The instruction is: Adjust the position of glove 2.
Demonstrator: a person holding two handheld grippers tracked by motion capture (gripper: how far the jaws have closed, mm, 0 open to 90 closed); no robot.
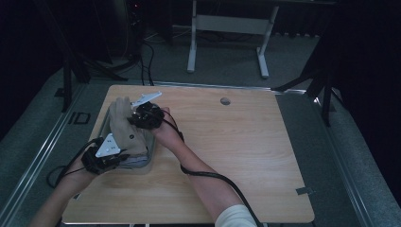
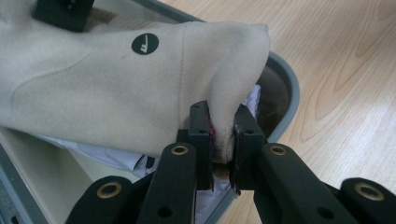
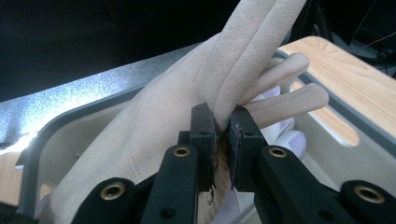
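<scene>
A beige suede glove [image 1: 124, 126] is stretched over a grey tray [image 1: 150, 150] at the table's left. My left gripper [image 1: 112, 160] is shut on the glove's cuff edge [image 2: 226, 119], at the tray's near end. My right gripper [image 1: 144, 116] is shut on the glove's finger end [image 3: 223, 109], its jaws pinching a fold beside the long fingers [image 3: 299, 100]. A round black logo patch [image 2: 144, 44] sits on the glove's back. White fabric [image 2: 116, 156] lies under the glove in the tray.
The wooden table [image 1: 236, 151] has a round hole [image 1: 225, 100] near its far edge. The tray's rim [image 2: 285, 79] curves close by my left jaws. A white desk frame [image 1: 227, 28] stands beyond the table on the floor.
</scene>
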